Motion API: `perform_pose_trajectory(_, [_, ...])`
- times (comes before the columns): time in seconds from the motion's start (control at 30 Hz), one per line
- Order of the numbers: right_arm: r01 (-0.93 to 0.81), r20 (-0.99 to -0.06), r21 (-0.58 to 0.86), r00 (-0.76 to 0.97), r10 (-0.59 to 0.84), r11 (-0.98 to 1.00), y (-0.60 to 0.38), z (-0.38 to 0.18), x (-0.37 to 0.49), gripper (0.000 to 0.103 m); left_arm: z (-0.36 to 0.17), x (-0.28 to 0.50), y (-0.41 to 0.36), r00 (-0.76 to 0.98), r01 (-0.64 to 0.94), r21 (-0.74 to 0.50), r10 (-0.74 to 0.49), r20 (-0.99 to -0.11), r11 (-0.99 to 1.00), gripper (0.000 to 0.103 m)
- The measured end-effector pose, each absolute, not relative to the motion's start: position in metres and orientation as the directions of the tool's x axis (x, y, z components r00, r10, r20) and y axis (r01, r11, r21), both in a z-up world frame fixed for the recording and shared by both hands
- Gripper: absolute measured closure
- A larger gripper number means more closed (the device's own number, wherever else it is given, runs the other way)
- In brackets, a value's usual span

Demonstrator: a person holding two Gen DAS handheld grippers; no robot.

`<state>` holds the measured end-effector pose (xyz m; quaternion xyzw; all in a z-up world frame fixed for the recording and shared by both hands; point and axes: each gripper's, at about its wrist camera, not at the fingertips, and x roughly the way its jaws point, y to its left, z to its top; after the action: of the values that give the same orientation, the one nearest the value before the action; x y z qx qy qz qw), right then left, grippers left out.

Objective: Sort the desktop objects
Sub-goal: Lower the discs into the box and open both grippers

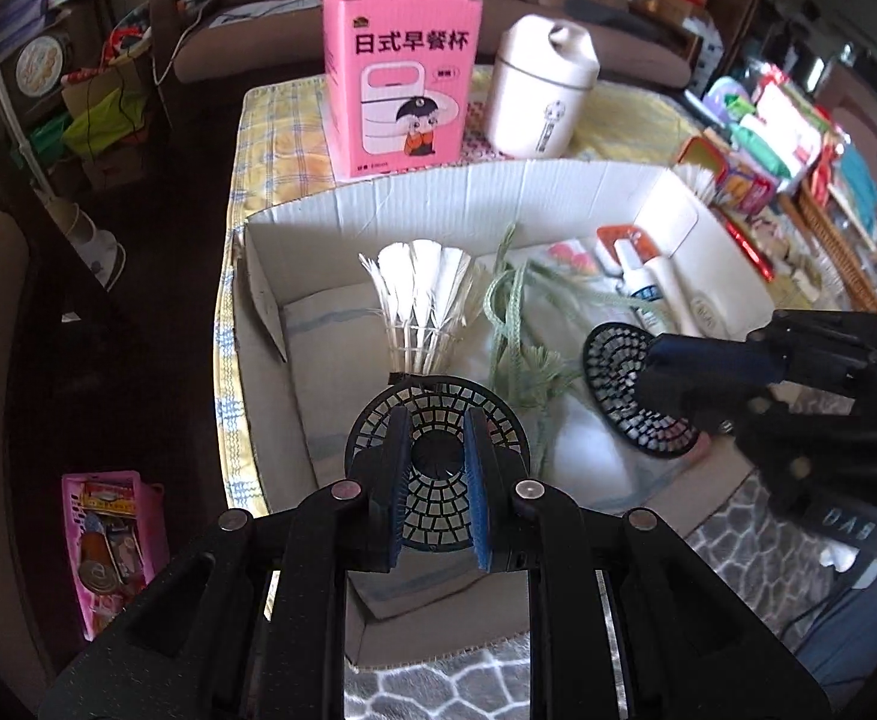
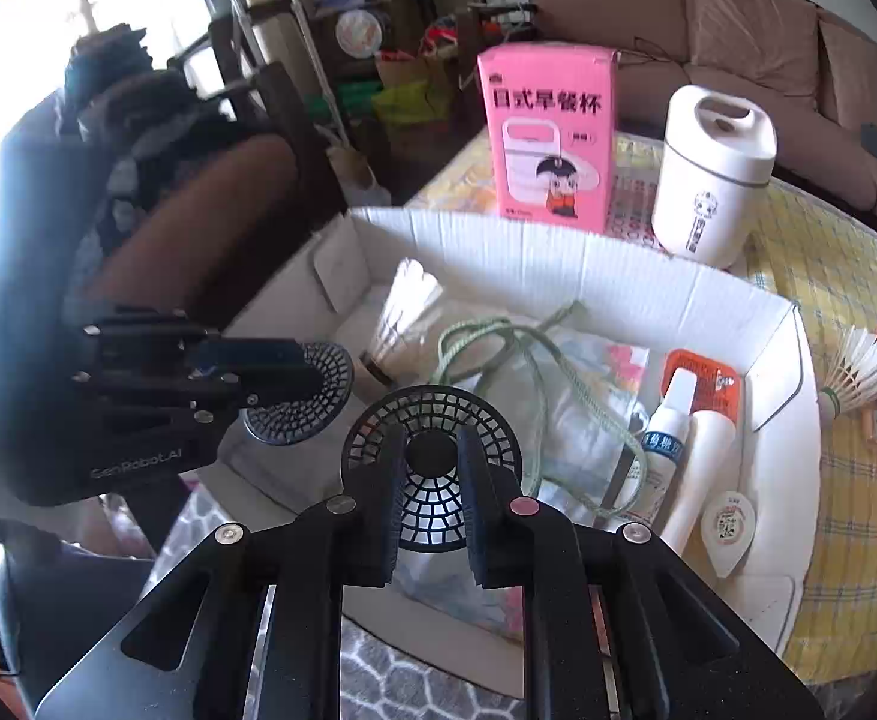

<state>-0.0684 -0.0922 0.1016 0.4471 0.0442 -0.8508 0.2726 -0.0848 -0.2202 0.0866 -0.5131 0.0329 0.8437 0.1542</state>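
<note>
The left gripper (image 1: 437,474) is clamped on a black mesh disc (image 1: 435,420) above the cardboard box's (image 1: 438,192) near-left corner, and the right gripper (image 2: 429,495) grips a second mesh disc (image 2: 432,420) over its near edge. I judge sorting well along: a shuttlecock (image 1: 423,300), green cord (image 1: 513,324) and tubes (image 2: 672,438) already lie inside. Left outside are both discs, another shuttlecock (image 2: 855,375) by the box's right wall, plus the pink carton (image 1: 402,75) and white jar (image 1: 540,90) behind.

Daylight blows out the upper left of the right wrist view to white glare, the white corrugated cardboard box (image 2: 558,264) is evenly lit, and both fisheye pictures bend and darken toward their corners.
</note>
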Motion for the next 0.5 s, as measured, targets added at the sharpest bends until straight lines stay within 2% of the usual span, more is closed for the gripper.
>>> perform_pose_trajectory(0.13, [0.483, -0.821, 0.158, -0.420, -0.386, -0.861, -0.089, 0.087, -0.070, 0.084, 0.083, -0.085, -0.218, -0.419, -0.297, -0.079, 0.204, -0.885, -0.952, 0.083])
perform_pose_trajectory(0.2, [0.470, -0.813, 0.181, -0.423, -0.401, -0.864, -0.083, 0.089, -0.070, 0.074, 0.087, -0.084, -0.221, -0.428, -0.287, -0.100, 0.221, -0.877, -0.953, 0.079])
perform_pose_trajectory(0.23, [0.461, -0.802, 0.199, -0.431, -0.415, -0.865, -0.078, 0.091, -0.069, 0.073, 0.089, -0.084, -0.225, -0.433, -0.281, -0.112, 0.230, -0.872, -0.953, 0.077])
perform_pose_trajectory(0.27, [0.449, -0.791, 0.217, -0.439, -0.426, -0.867, -0.073, 0.095, -0.069, 0.073, 0.092, -0.084, -0.227, -0.440, -0.273, -0.122, 0.236, -0.866, -0.954, 0.075])
perform_pose_trajectory(0.5, [0.401, -0.746, 0.253, -0.498, -0.441, -0.880, -0.046, 0.122, -0.065, 0.071, 0.118, -0.079, -0.241, -0.492, -0.246, -0.141, 0.249, -0.834, -0.959, 0.073])
